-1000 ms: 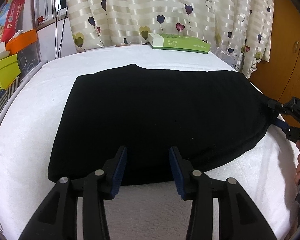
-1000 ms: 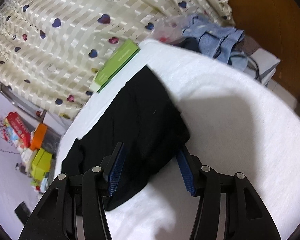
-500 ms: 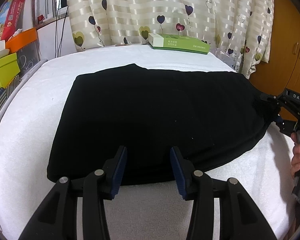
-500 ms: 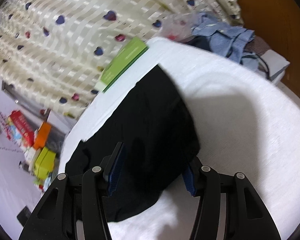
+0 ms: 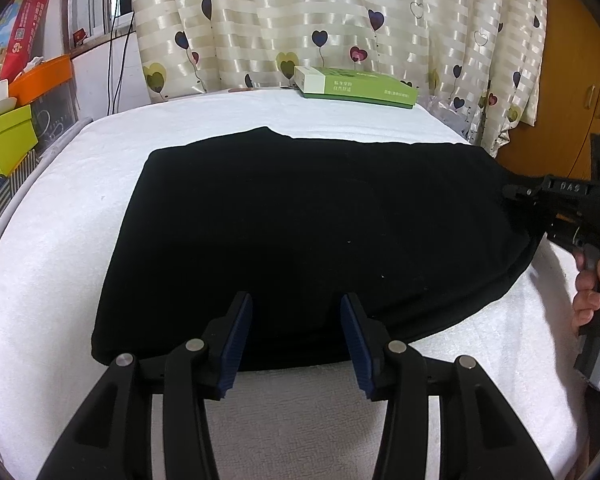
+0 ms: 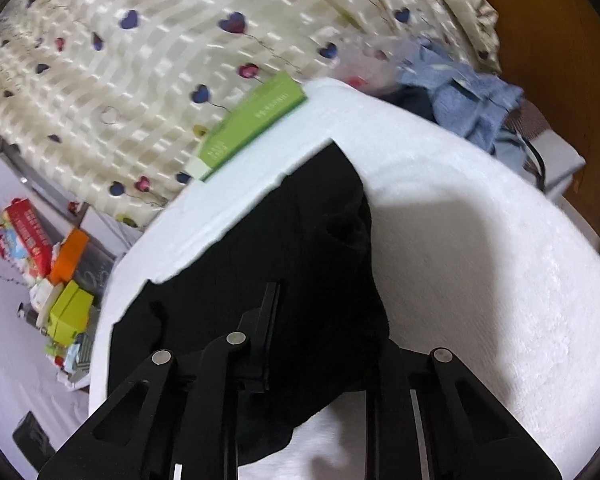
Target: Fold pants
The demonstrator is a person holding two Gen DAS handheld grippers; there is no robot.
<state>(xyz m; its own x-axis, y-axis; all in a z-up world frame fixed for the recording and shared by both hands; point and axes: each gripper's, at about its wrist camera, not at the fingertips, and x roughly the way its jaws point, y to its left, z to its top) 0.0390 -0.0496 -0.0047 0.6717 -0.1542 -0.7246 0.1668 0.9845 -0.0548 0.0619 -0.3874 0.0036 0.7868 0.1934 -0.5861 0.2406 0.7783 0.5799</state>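
Black pants lie spread flat across the white padded surface. My left gripper hovers open over their near edge, blue pads apart, nothing between them. At the far right of the left wrist view, my right gripper meets the pants' right end, held by a person's hand. In the right wrist view the right gripper has its fingers drawn in on bunched pants fabric, which hides the right finger.
A green box lies at the far edge by the heart-print curtain. Stacked boxes crowd the left side. Blue clothes are heaped beyond the right end, near a wooden cabinet.
The right gripper has pushed onto the pants' right end and drawn its fingers in on the fabric, bunching it. The left gripper has stayed open and almost still.
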